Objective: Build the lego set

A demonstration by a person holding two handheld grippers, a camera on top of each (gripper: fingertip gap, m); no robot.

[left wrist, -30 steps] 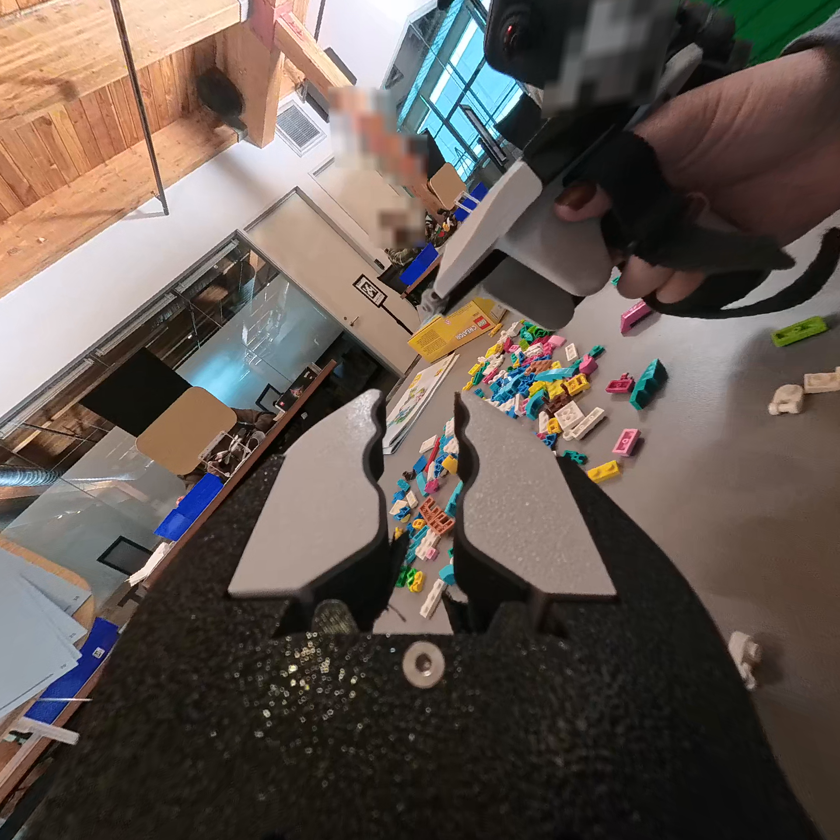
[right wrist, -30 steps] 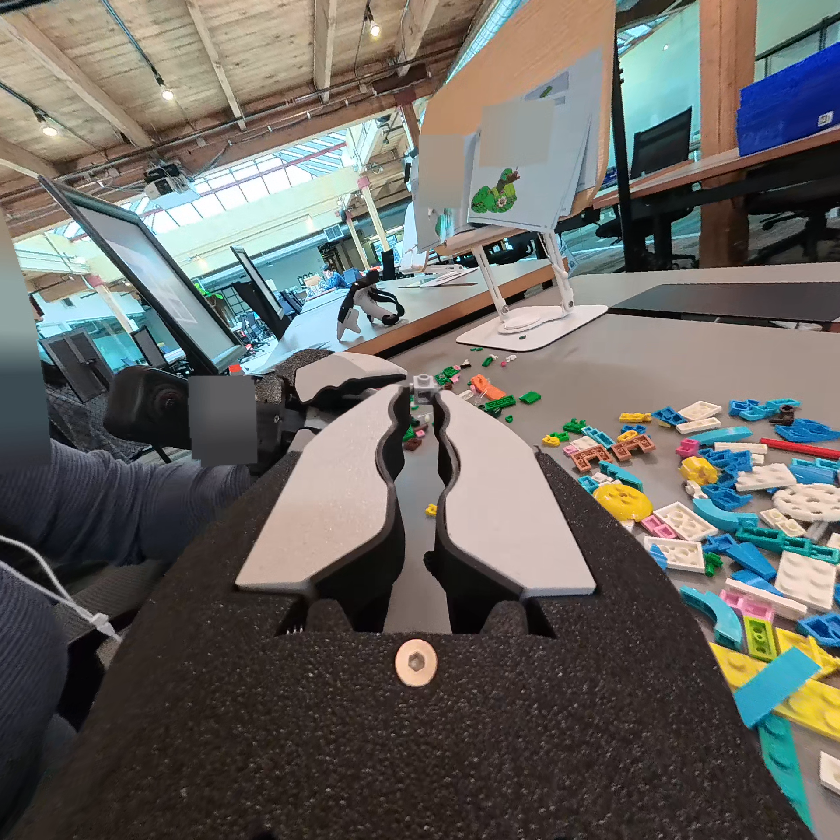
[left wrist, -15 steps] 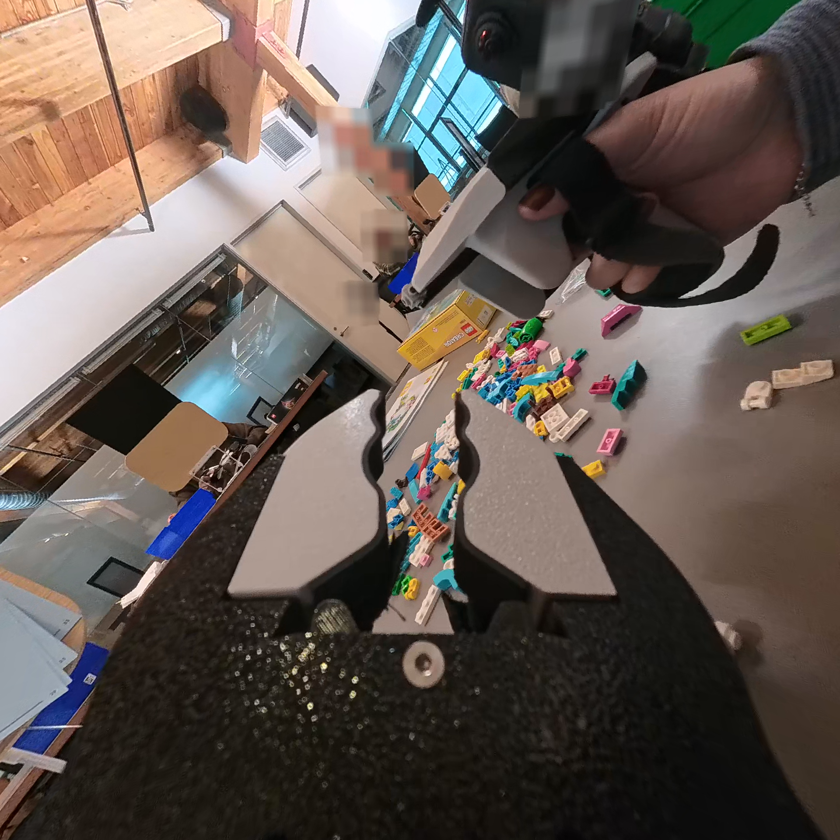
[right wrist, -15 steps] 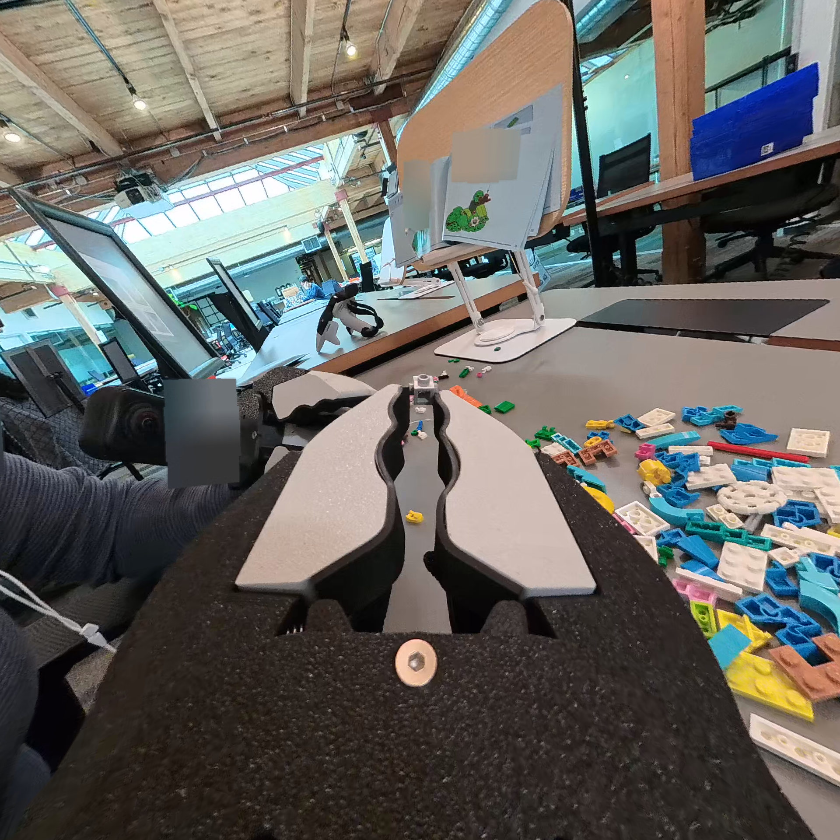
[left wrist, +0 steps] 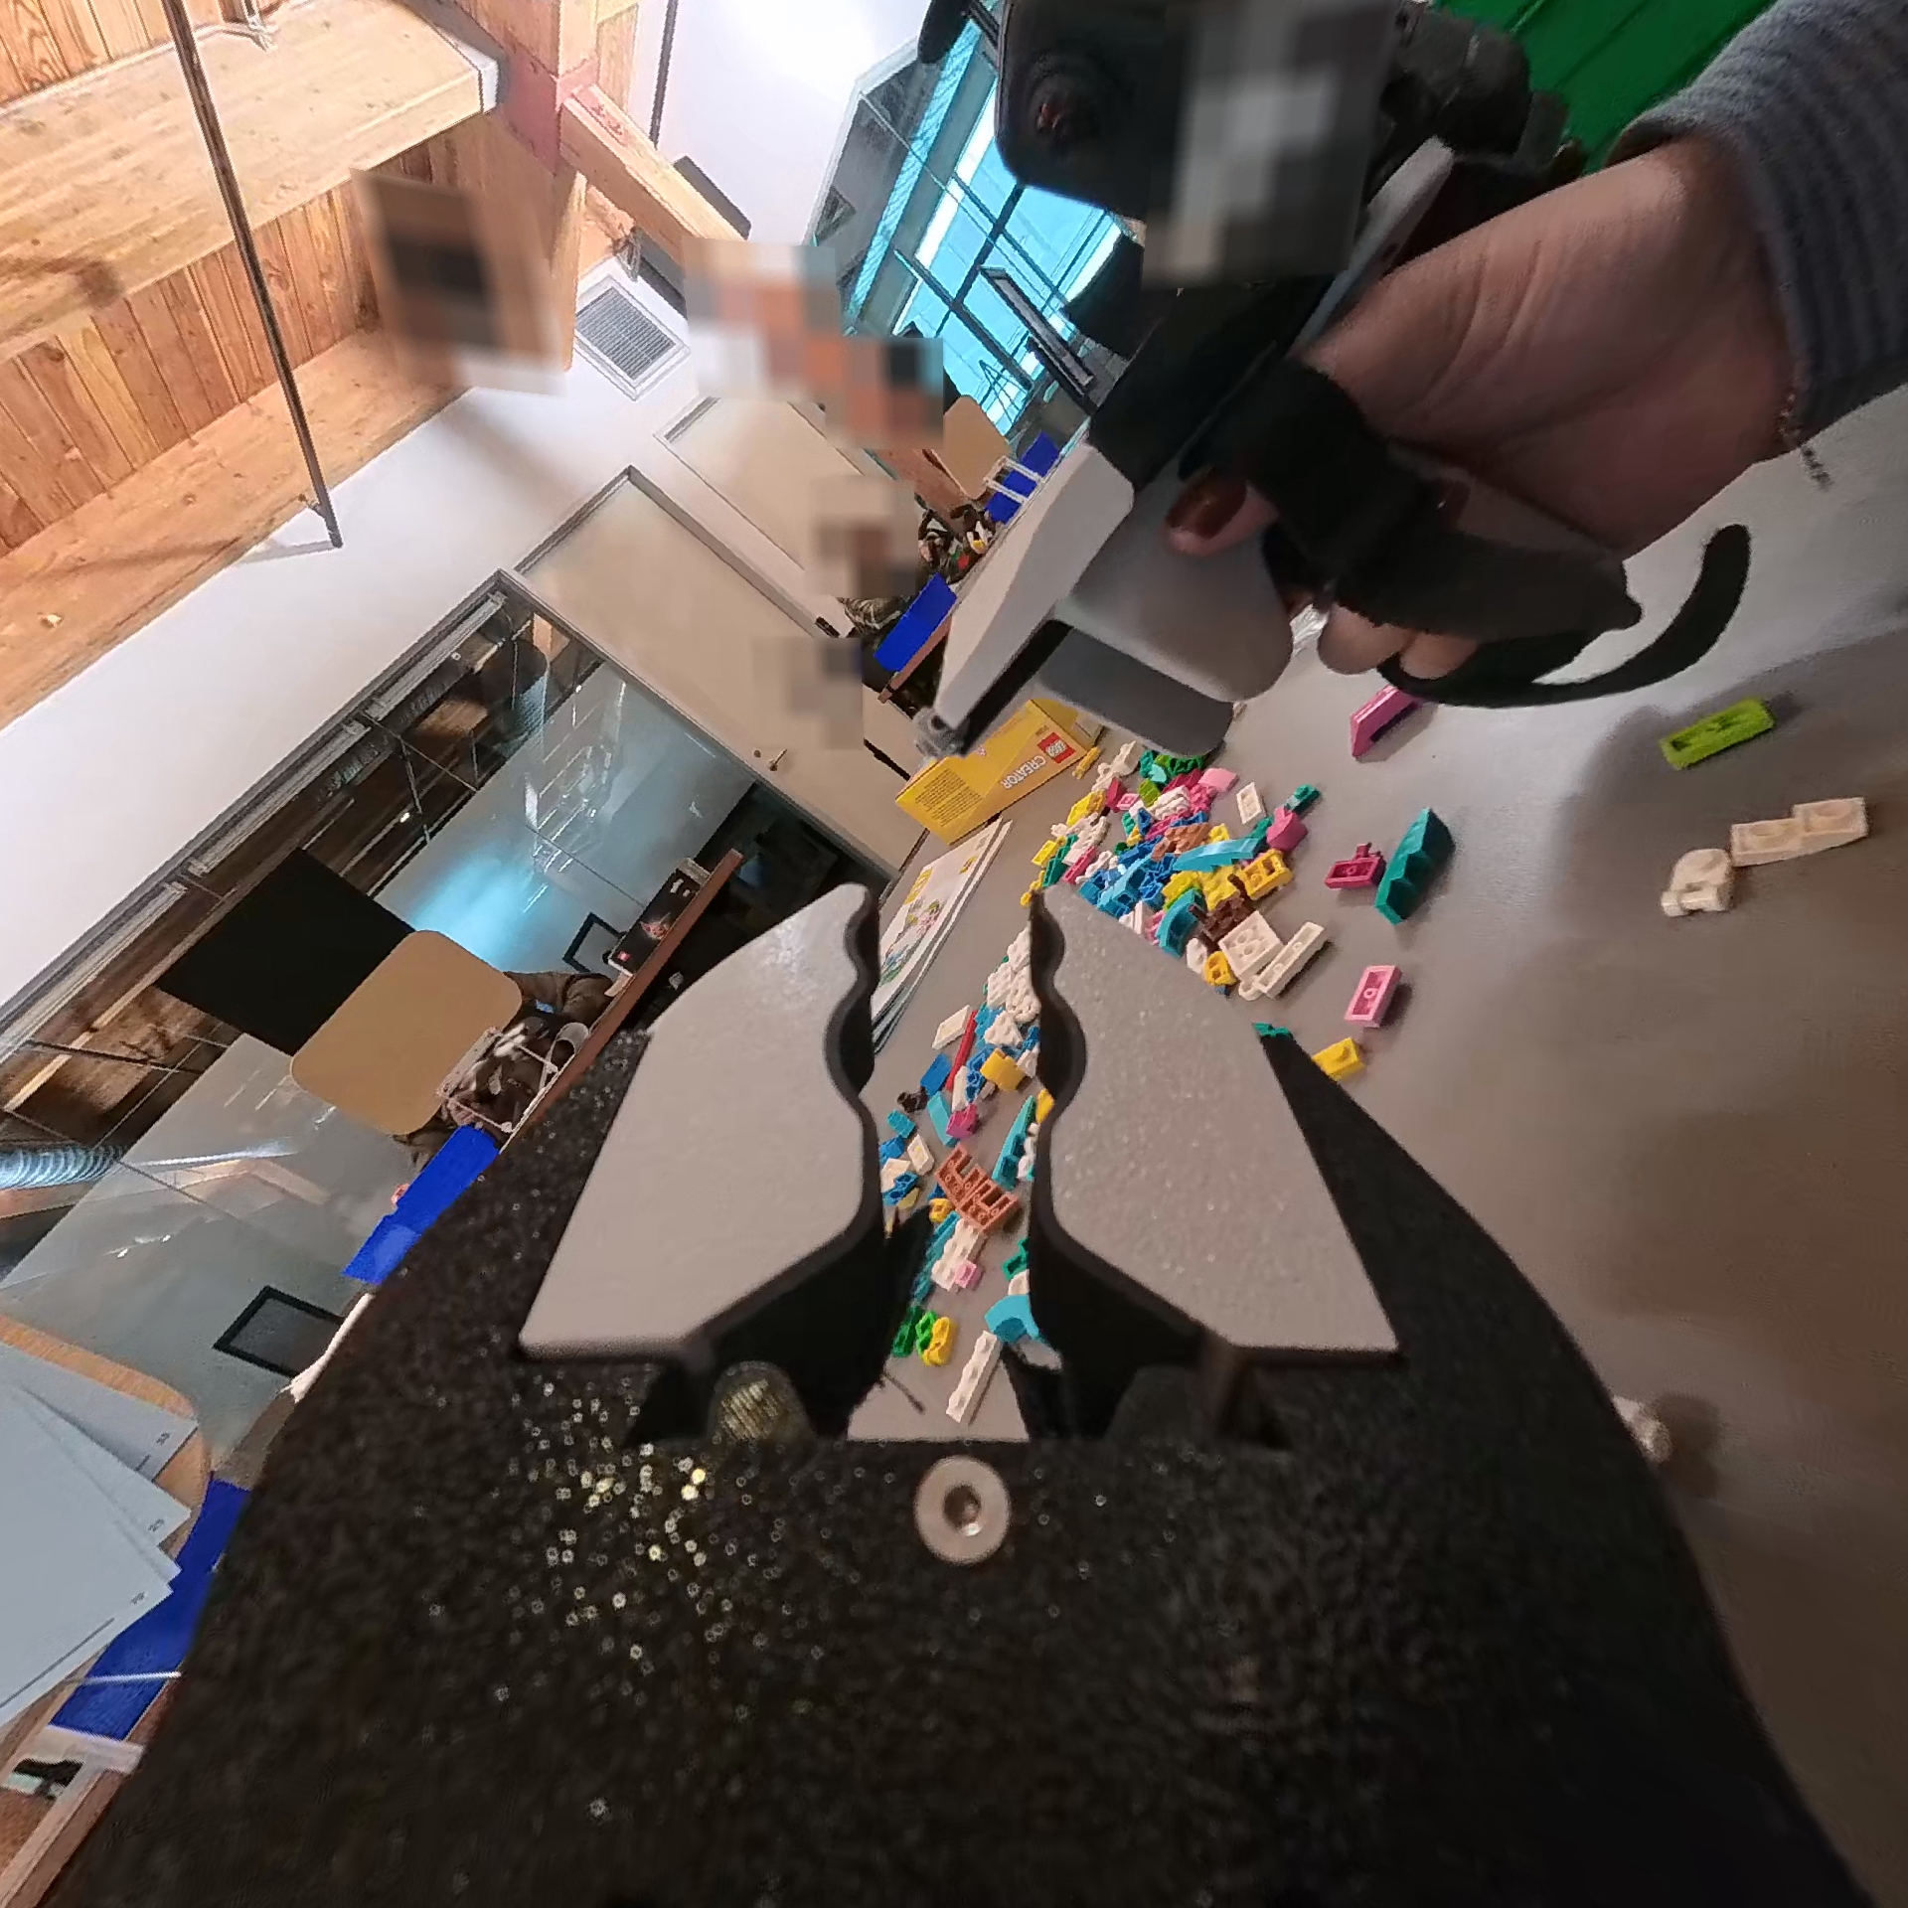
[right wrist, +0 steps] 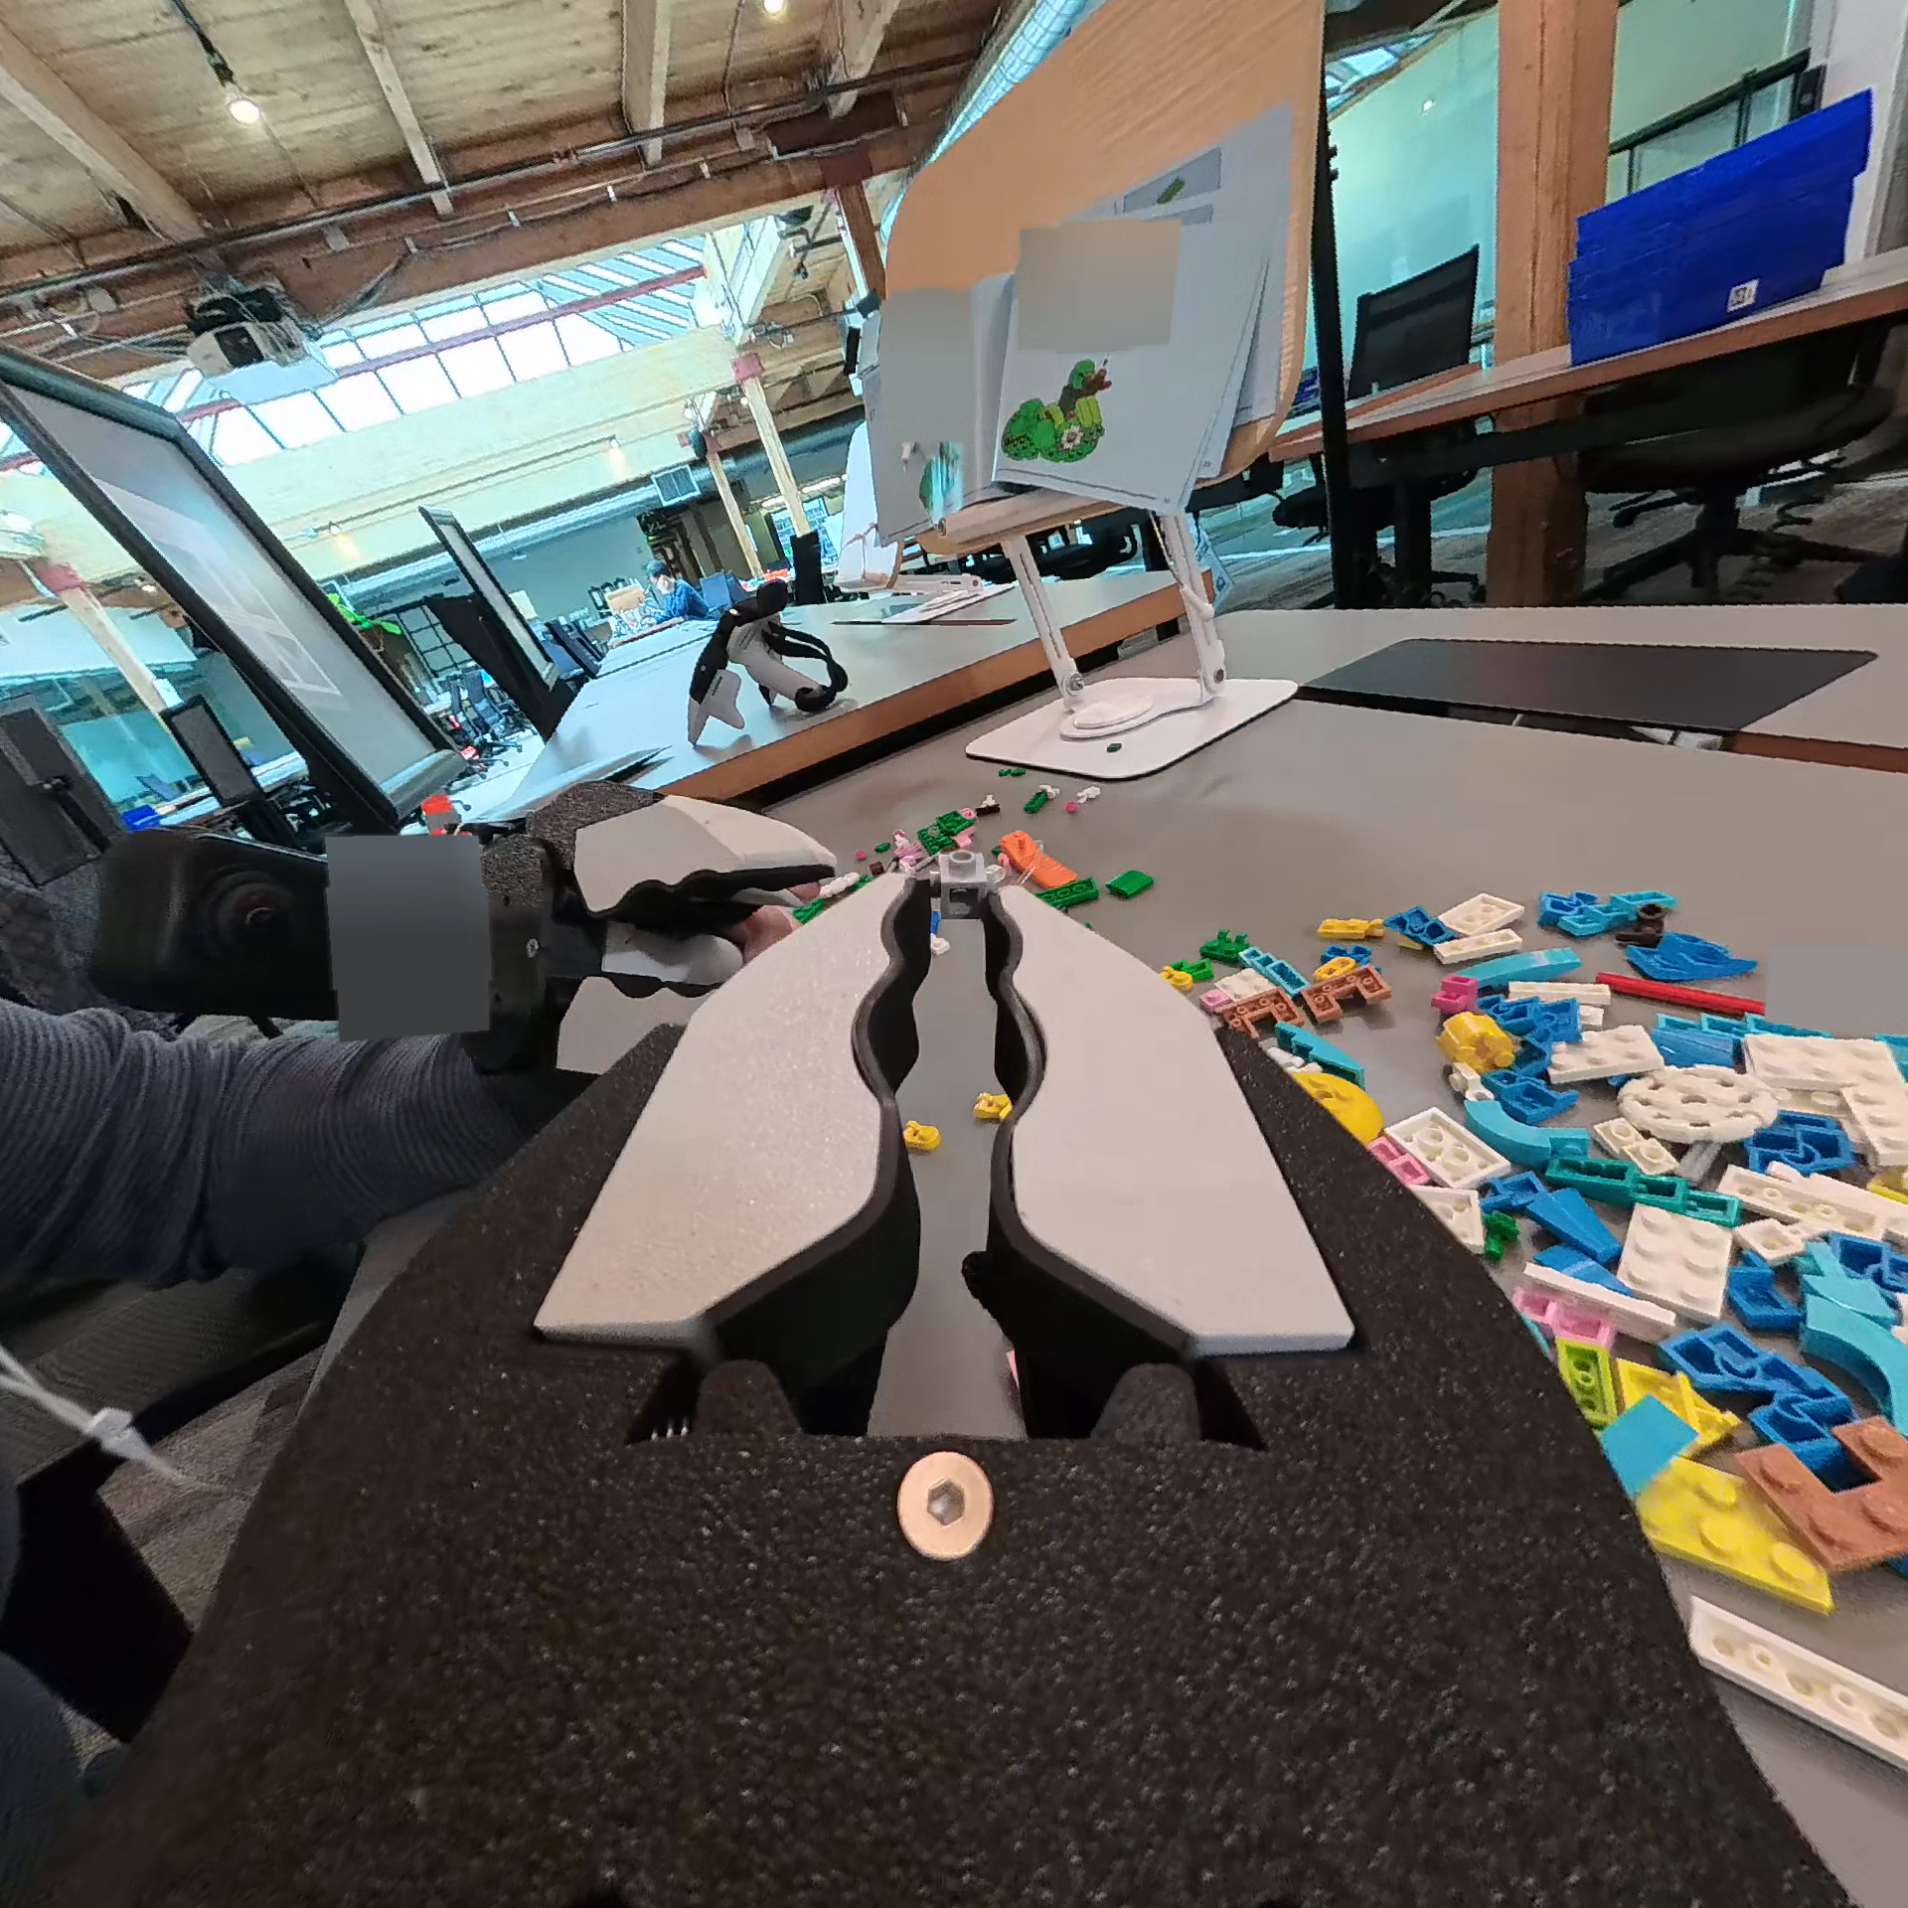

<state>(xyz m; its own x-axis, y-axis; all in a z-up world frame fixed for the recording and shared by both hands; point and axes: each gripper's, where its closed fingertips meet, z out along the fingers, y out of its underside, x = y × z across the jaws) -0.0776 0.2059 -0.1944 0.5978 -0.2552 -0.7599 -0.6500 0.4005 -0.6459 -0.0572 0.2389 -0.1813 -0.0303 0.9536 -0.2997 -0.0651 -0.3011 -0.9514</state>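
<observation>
Above the grey table, the right gripper's jaws clamp a small grey brick at their tips; left jaws apart.

**My grey table and the bricks on it**

Below me is a flat grey table. A big heap of coloured bricks lies on it. A white stand sits at the back. A yellow box and a booklet lie beside the heap.

Small grey lego cube pinched aloft; colourful lego pieces strewn across grey table.
</observation>
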